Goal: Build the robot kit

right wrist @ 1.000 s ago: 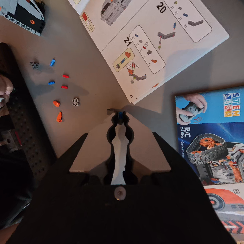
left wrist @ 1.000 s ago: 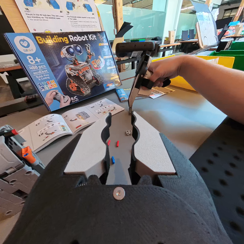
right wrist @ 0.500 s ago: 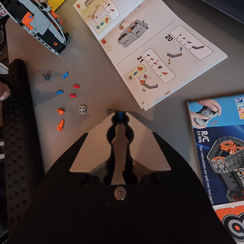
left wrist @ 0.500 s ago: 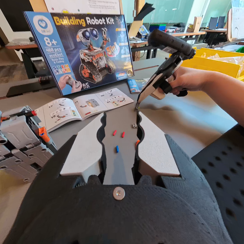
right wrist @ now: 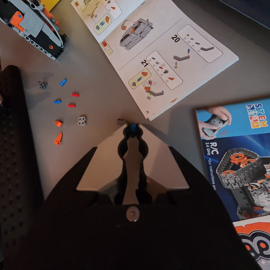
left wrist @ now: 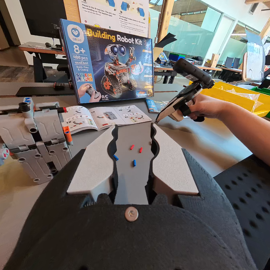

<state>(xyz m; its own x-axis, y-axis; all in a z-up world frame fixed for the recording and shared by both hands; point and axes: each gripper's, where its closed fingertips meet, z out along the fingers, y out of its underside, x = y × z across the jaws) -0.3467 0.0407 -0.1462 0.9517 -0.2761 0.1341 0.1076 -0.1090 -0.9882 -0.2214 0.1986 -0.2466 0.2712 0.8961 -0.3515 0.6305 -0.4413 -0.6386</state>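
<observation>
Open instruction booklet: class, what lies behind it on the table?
Behind the open instruction booklet a blue kit box stands upright on the table. The box hides whatever is directly behind it.

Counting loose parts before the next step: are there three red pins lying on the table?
No: the right wrist view shows only two red pins on the grey table, beside two blue pins.

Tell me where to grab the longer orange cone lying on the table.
Take the orange cone across its wider, blunt end, coming straight down: it lies flat, and its sides taper toward the tip, where a grip would likely slip.
</observation>
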